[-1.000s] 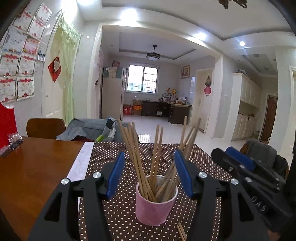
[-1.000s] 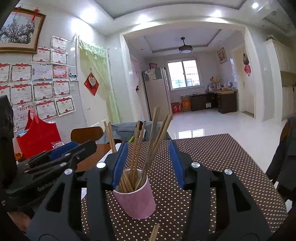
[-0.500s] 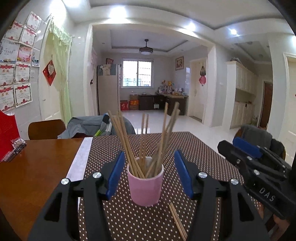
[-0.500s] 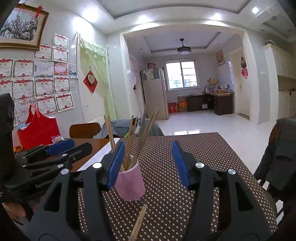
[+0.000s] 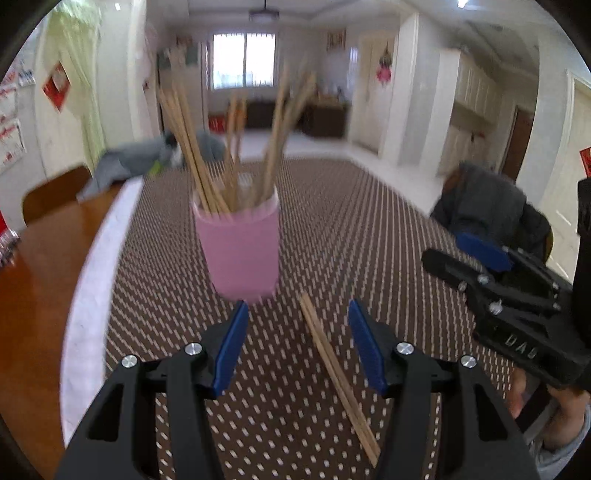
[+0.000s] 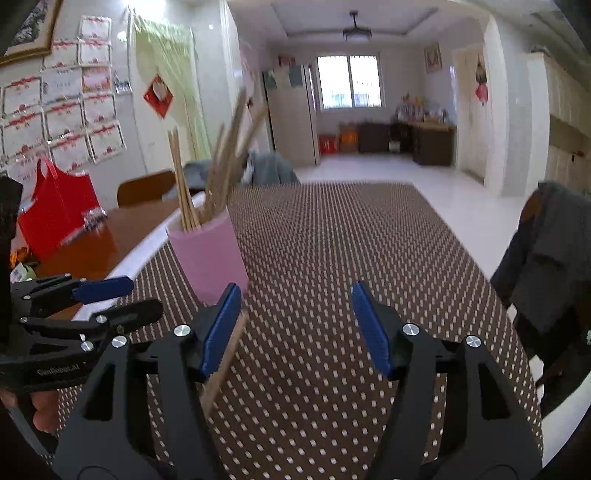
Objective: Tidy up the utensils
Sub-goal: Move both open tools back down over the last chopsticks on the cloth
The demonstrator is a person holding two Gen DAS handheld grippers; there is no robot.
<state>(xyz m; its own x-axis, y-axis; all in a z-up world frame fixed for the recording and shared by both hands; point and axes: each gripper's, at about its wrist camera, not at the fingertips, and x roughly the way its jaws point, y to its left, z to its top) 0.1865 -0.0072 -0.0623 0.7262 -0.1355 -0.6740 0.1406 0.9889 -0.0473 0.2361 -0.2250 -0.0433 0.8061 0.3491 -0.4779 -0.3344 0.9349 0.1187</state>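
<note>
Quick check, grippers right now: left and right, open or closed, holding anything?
Left hand-held gripper: open, empty; loose chopsticks lie on the mat between its fingers.
Right hand-held gripper: open, empty.

Ahead of the fingers, the desk point(image 6: 110, 247) of brown wood carries a brown dotted cloth point(image 6: 351, 258). Beyond it a white tiled floor point(image 6: 369, 170) runs to a bright window point(image 6: 349, 82), with a ceiling lamp point(image 6: 356, 33) above. To the left of the fingers hang framed certificates point(image 6: 62, 110) and a pale green curtain point(image 6: 166, 85). To the right stand white cabinets point(image 5: 476, 110) and a chair draped in grey clothing point(image 6: 550, 254).
</note>
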